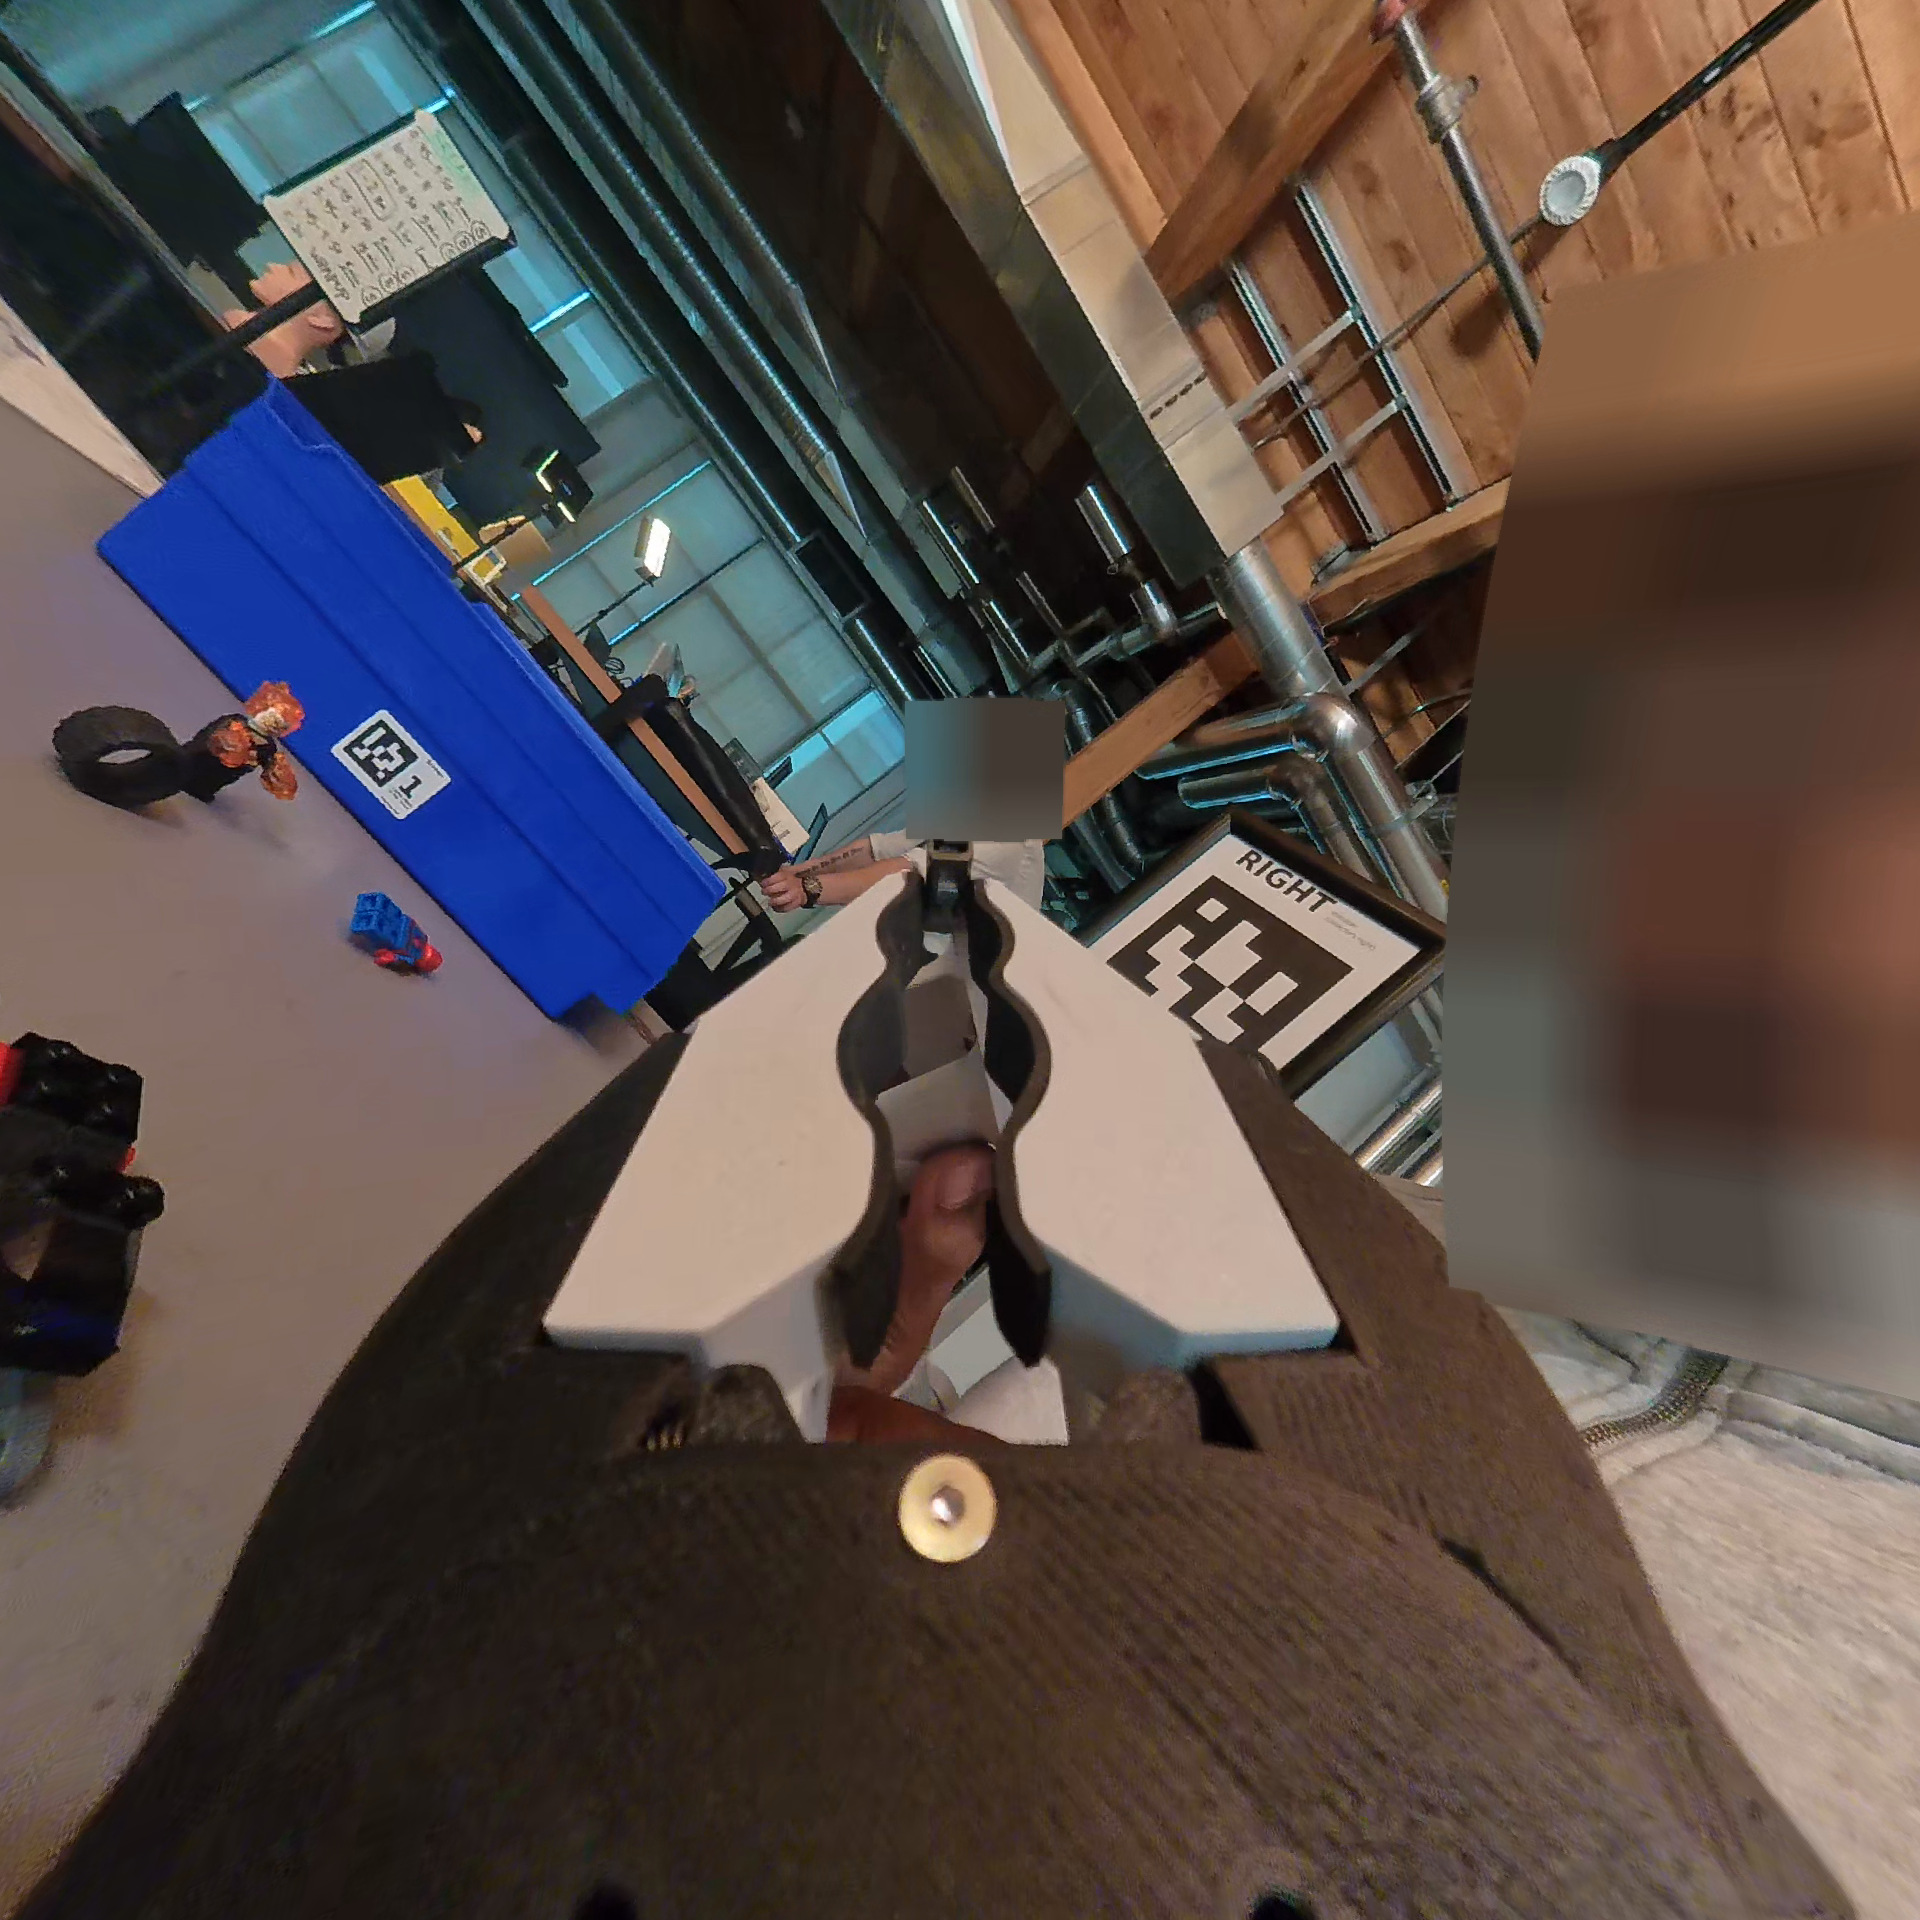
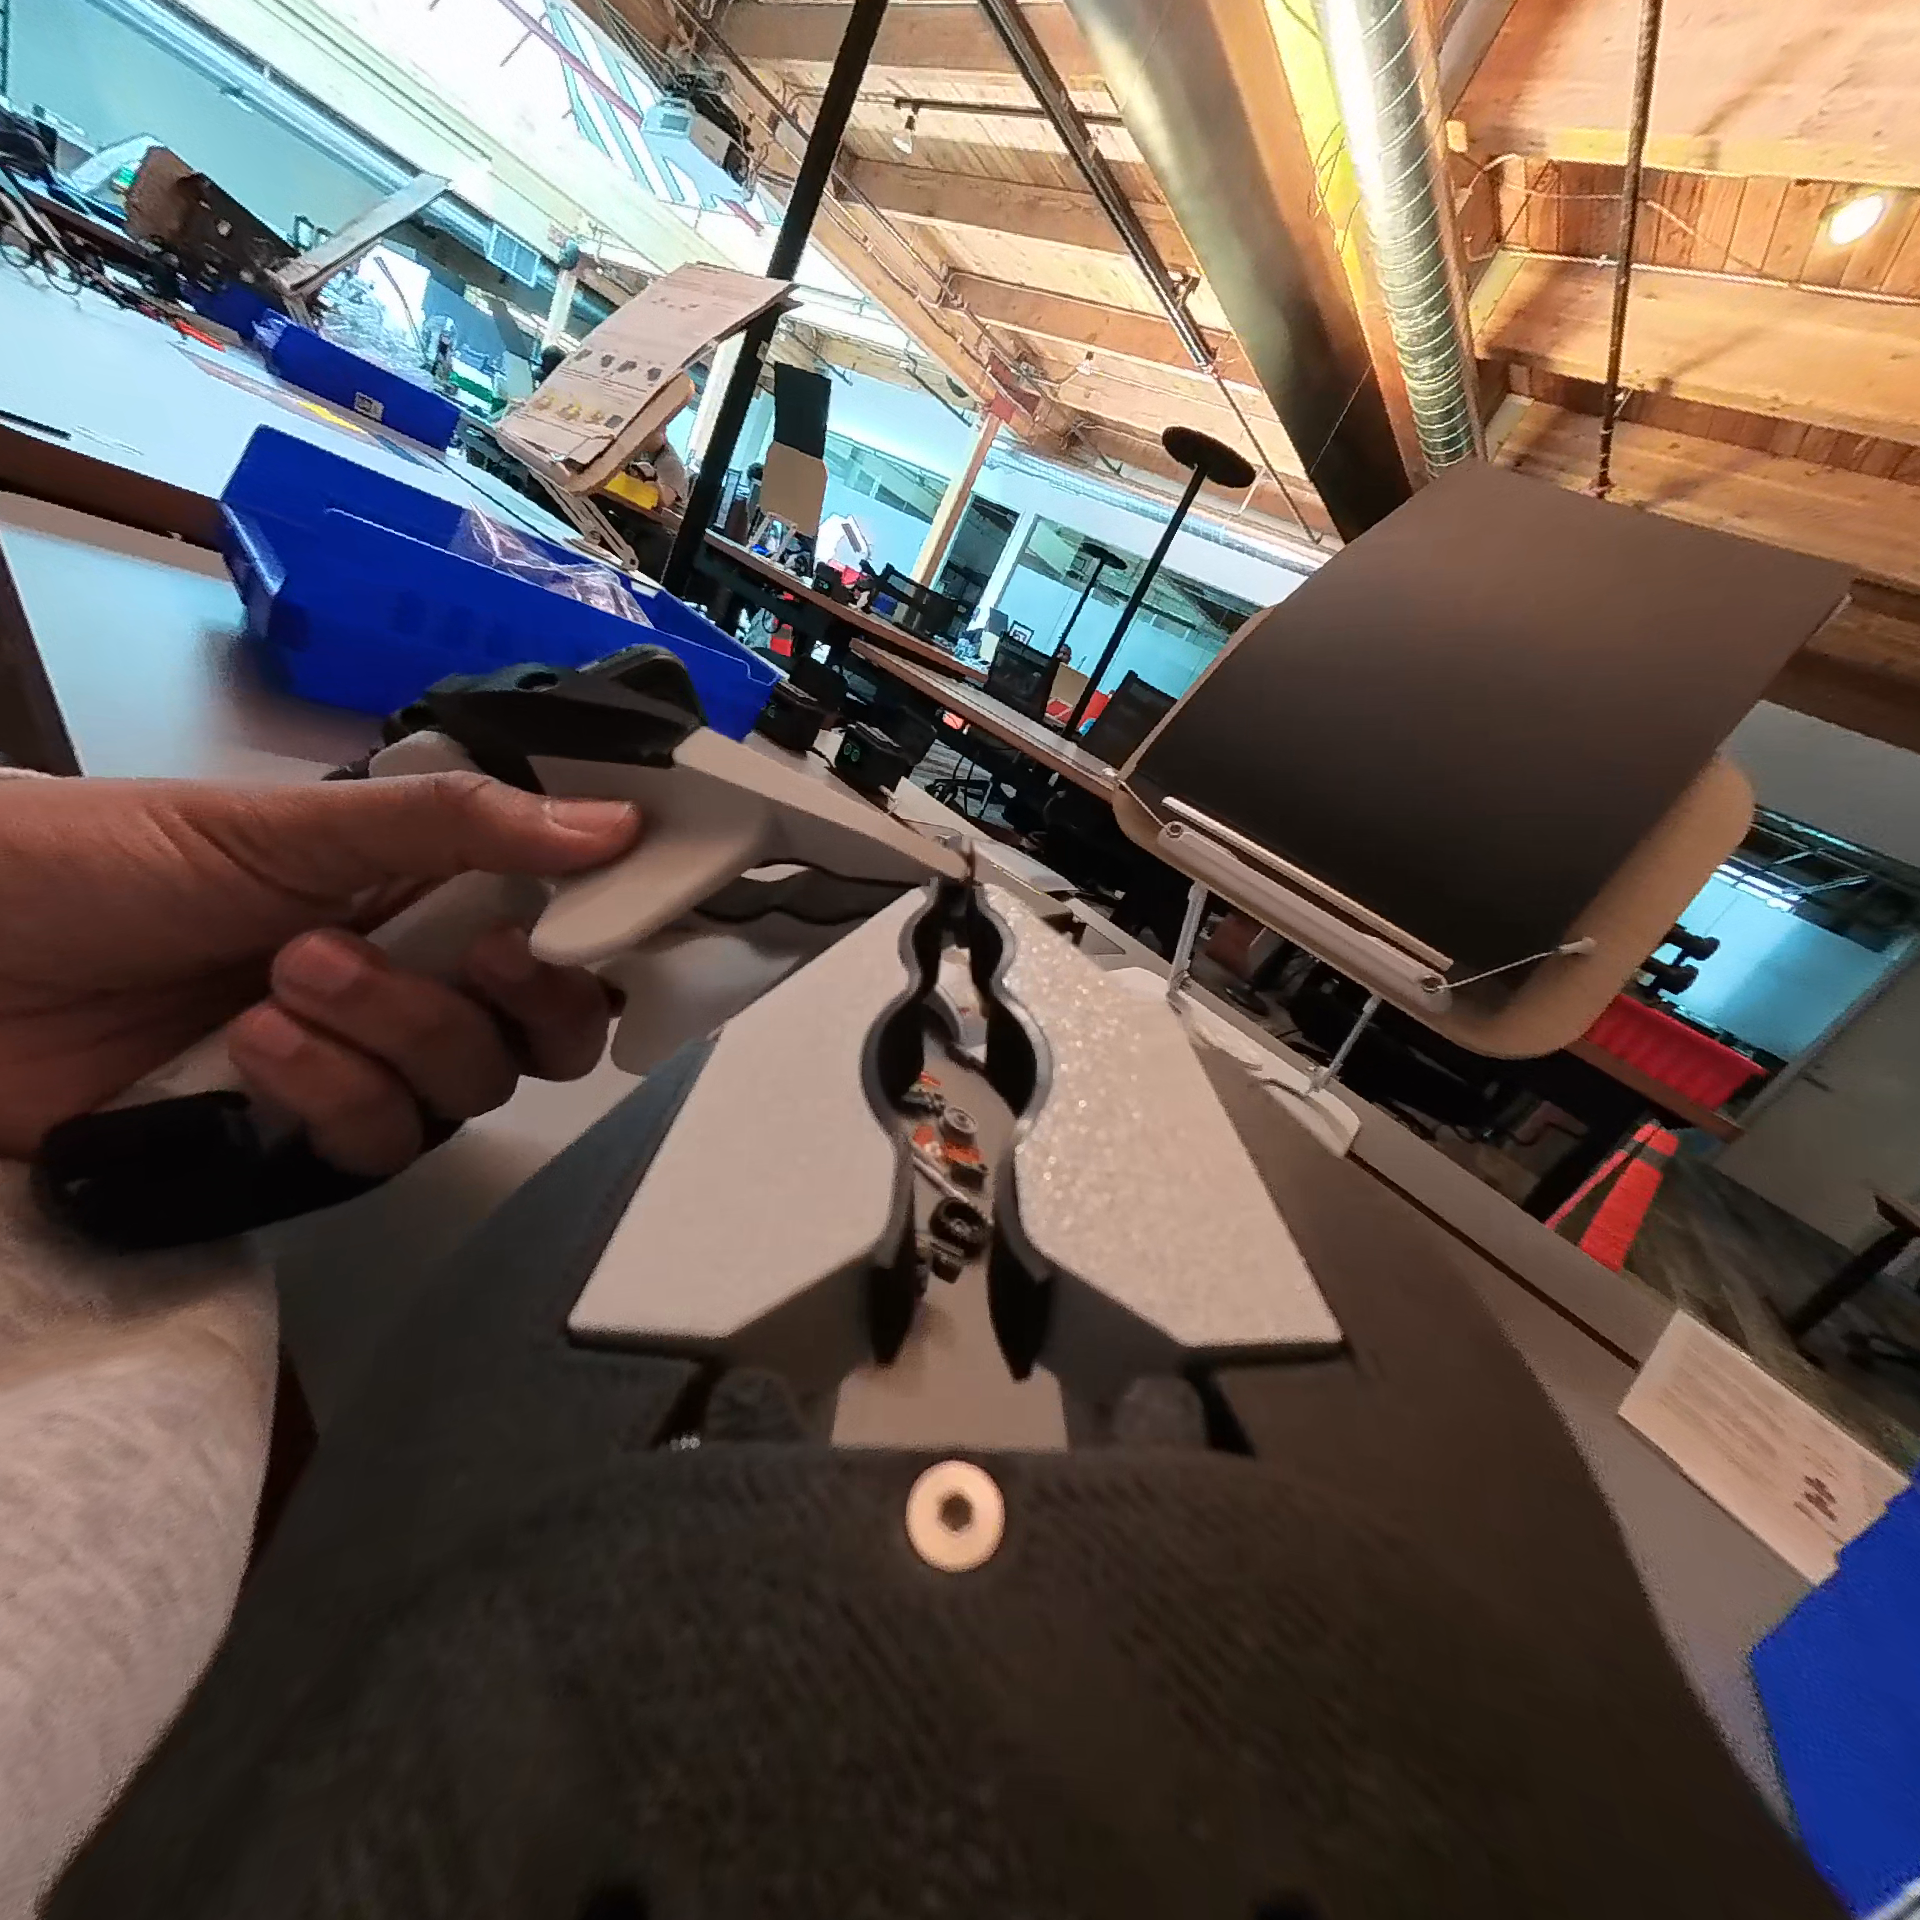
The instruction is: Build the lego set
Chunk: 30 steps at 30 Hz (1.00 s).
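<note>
In the left wrist view my left gripper [image 1: 943, 902] is shut, with a small dark lego piece [image 1: 945, 868] pinched at its tips. In the right wrist view my right gripper [image 2: 954, 902] has its jaws closed on a thin dark piece [image 2: 953, 914] at the tips. The left gripper [image 2: 961, 854], held by a hand [image 2: 312, 935], comes in from the left, and its tips touch the right gripper's tips. Both are raised above the table. Whether they hold one piece or two joined pieces is hidden. Small loose lego parts [image 2: 948, 1143] show on the table through the right fingers' gap.
On the grey table [image 1: 208, 1091] lie a black tyre [image 1: 114, 753], an orange translucent piece [image 1: 265, 732], a small blue and red build [image 1: 393, 932] and a black lego build [image 1: 62, 1195]. A blue bin [image 1: 416, 707] stands behind them. A black panel on a stand [image 2: 1455, 727] and a white card [image 2: 1756, 1455] are at the right. Only a small space, under 4 cm, lies between the two pairs of fingers.
</note>
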Available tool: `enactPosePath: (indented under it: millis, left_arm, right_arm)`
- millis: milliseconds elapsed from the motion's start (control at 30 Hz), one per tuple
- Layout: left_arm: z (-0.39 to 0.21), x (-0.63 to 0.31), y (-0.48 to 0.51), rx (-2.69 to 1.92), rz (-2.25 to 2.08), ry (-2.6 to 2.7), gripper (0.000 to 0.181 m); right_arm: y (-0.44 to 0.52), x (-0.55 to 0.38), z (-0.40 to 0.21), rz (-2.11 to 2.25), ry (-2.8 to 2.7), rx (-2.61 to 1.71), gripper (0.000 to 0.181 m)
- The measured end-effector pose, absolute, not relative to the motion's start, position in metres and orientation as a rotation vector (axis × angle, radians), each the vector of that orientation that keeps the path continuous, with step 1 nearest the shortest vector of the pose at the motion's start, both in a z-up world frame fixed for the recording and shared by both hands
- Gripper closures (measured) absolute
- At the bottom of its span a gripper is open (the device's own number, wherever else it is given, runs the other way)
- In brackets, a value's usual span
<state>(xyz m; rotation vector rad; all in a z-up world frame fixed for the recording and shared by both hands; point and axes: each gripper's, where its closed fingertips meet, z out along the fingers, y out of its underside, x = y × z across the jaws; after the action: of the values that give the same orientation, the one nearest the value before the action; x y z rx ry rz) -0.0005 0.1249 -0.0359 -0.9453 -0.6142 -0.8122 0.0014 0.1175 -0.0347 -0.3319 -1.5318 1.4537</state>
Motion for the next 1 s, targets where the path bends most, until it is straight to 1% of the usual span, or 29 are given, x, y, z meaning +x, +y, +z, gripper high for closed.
enactPosePath:
  millis: [233, 367, 500, 567, 633, 767, 933, 1000]
  left_arm:
    - [-0.042, 0.0, 0.128, -0.985, -0.841, -0.614, 0.152]
    - [-0.057, -0.008, 0.132, -1.103, -0.732, -0.672, 0.108]
    - [-0.072, -0.022, 0.128, -1.327, -0.462, -0.668, 0.102]
    - [-0.091, -0.03, 0.126, -1.518, -0.281, -0.674, 0.091]
    - [-0.116, -0.037, 0.121, -1.732, -0.091, -0.673, 0.09]
    - [-0.145, -0.05, 0.115, -1.972, 0.201, -0.643, 0.085]
    - [-0.172, -0.057, 0.117, -2.164, 0.253, -0.626, 0.085]
    - [-0.182, -0.055, 0.117, -2.224, 0.213, -0.628, 0.091]
  right_arm:
    - [0.123, 0.002, -0.034, 1.584, -1.548, -0.389, 0.18]
    - [0.144, -0.004, -0.031, 1.722, -1.51, -0.495, 0.181]
    - [0.17, -0.019, -0.042, 1.793, -1.539, -0.637, 0.181]
    - [0.178, -0.031, -0.064, 1.735, -1.656, -0.726, 0.18]
    - [0.182, -0.04, -0.085, 1.67, -1.765, -0.795, 0.18]
    - [0.174, -0.036, -0.094, 1.685, -1.868, -0.796, 0.18]
    - [0.168, -0.034, -0.102, 1.626, -1.939, -0.768, 0.18]
    - [0.167, -0.034, -0.104, 1.619, -1.96, -0.762, 0.18]
